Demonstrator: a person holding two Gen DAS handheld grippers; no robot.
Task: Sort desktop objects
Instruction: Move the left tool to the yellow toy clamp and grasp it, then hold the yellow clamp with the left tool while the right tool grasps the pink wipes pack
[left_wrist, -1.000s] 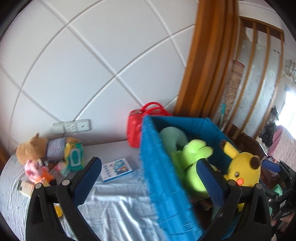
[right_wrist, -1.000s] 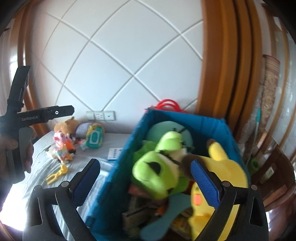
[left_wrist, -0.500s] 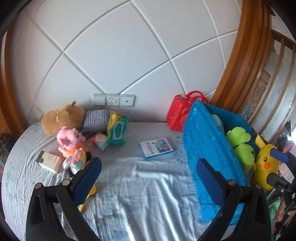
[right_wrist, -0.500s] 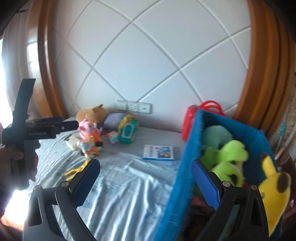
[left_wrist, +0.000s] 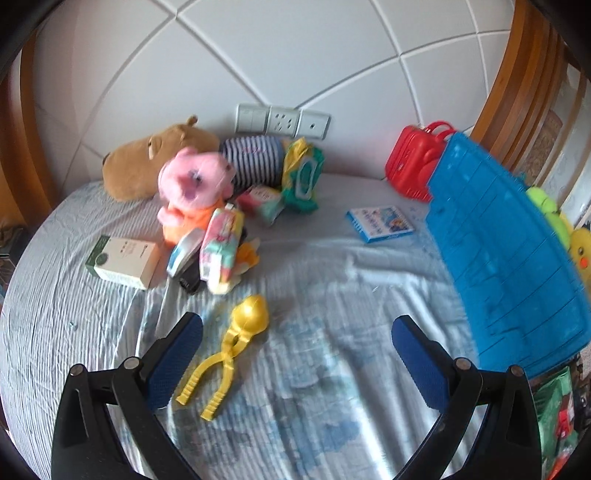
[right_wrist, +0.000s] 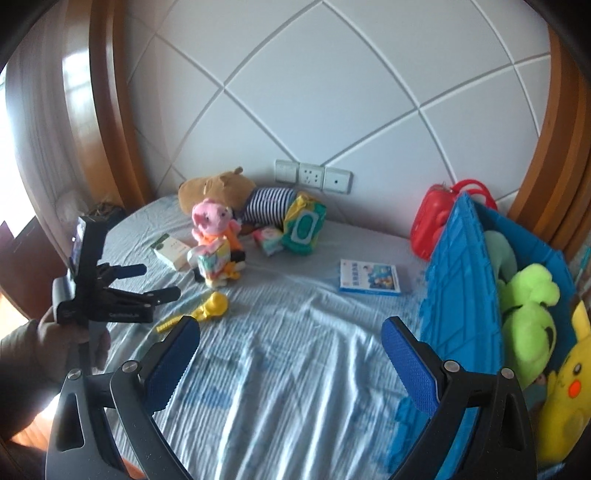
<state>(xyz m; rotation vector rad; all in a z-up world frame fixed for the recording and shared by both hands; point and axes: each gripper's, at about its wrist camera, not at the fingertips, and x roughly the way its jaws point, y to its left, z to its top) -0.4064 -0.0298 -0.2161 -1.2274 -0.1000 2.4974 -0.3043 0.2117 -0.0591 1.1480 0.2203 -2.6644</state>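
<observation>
Left gripper (left_wrist: 297, 338) is hovering low over the pale blue bedsheet (left_wrist: 332, 387), fingers spread wide and holding nothing, angled down at the yellow snowball-maker tongs (left_wrist: 236, 343) lying just beside its left finger (left_wrist: 173, 365). Right gripper (right_wrist: 290, 354) is also hanging spread and empty above the sheet; in its view a hand (right_wrist: 48, 343) is gripping the left tool's handle at far left. Past the tongs a clutter pile is sitting: white box (left_wrist: 123, 256), pastel pack (left_wrist: 221, 247), pink pig plush (left_wrist: 194, 188). A small blue booklet (right_wrist: 369, 281) is lying alone mid-sheet. At right the blue storage bin (right_wrist: 458, 280) is holding a green plush (right_wrist: 528, 314) and yellow Pikachu plush (right_wrist: 569, 387). Against the wall: brown capybara plush (left_wrist: 155, 160), wipes pack (left_wrist: 303, 177), red toy suitcase (left_wrist: 410, 168).
</observation>
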